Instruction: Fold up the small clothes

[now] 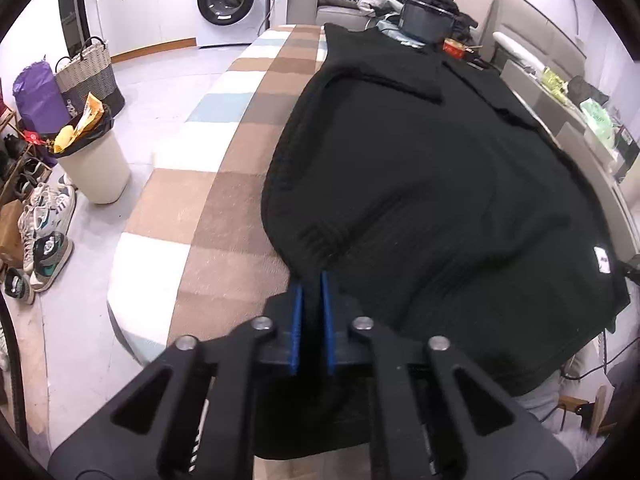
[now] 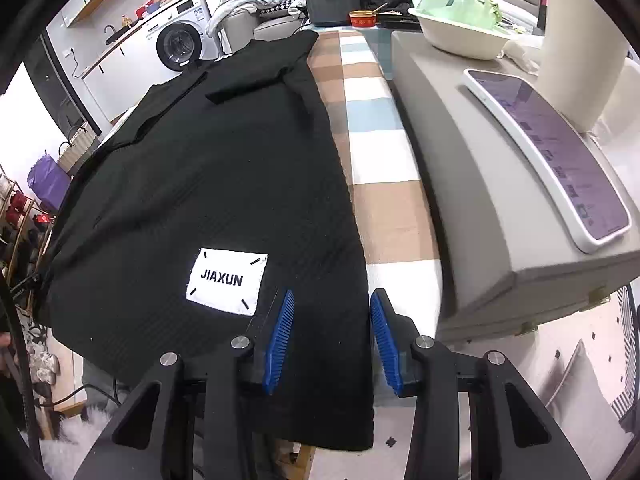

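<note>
Black garment (image 1: 420, 184) lies spread flat along the checked cloth (image 1: 224, 184) that covers the long table, collar end away from you, hem end hanging over the near table edge. In the right wrist view the same garment (image 2: 208, 184) shows a white sewn patch reading JIAXUN (image 2: 227, 281) near its hem.

Your left gripper (image 1: 313, 280) has its blue pads (image 1: 297, 320) drawn almost together, and a fold of the garment's near left edge is pinched between them; the fabric puckers into ridges just ahead of the tips. Your right gripper (image 2: 331, 300) stands with its jaws partly apart. Its two blue pads (image 2: 280, 336) straddle the garment's right hem edge: one pad is over the black fabric just right of the patch, the other over the white square of the cloth (image 2: 384, 208) beside it. Whether either pad touches the fabric cannot be told, and nothing is squeezed between them.

Surroundings, left wrist view: a beige waste bin (image 1: 96, 164) with yellow wrappers on the floor left of the table, a woven basket (image 1: 90, 76) behind it, and a washing machine (image 1: 232, 0) at the far wall. Right wrist view: a grey box (image 2: 500, 184) touching the table's right side, with a white tablet (image 2: 552, 152) lying on top and a cream bowl (image 2: 456, 36) further back.
</note>
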Demonstrator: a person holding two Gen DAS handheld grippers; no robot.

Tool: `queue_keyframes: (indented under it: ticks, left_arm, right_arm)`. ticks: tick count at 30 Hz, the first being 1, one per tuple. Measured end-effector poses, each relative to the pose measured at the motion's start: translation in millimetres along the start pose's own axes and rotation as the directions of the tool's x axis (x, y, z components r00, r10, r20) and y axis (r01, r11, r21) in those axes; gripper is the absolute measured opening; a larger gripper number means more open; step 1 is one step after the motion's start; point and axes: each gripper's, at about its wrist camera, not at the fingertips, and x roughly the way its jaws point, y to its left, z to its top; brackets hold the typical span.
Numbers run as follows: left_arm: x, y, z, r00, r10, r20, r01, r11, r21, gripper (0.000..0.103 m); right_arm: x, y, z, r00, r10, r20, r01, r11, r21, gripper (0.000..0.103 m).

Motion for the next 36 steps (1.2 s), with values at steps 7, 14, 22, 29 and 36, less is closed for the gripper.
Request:
queue_keyframes:
  ticks: [7, 14, 22, 29, 36]
  left_arm:
    - [-12, -2, 13, 0.998, -0.037, 0.05, 0.037, 0.999, 0.002, 0.004]
    - [-27, -1, 27, 0.993, -0.064, 0.096, 0.065, 0.998, -0.001, 0.004]
    - [-43, -3, 62, 0.98, -0.092, 0.174, 0.088, 0.996, 0.027, 0.003]
    - [-18, 20, 70, 0.989, -0.051, 0.139, 0.058, 0.997, -0.044, 0.003]
    - [-10, 24, 48, 0.996, -0.02, 0.089, 0.027, 0.997, -0.078, 0.026]
  right_arm:
    - [9, 2, 18, 0.999, 0.029, 0.046, -0.029, 1.0, -0.002, 0.026]
    - [-6, 9, 35, 0.987, 0.081, 0.141, -0.082, 0.997, -0.001, 0.003]
    - [-33, 7, 79, 0.945, 0.122, 0.304, -0.141, 0.989, 0.04, 0.002]
    - [-9, -5, 88, 0.954, 0.05, 0.295, -0.097, 0.984, 0.147, 0.003]
    - [1, -10, 71, 0.984, 0.027, 0.179, -0.051, 0.99, 0.131, 0.022]
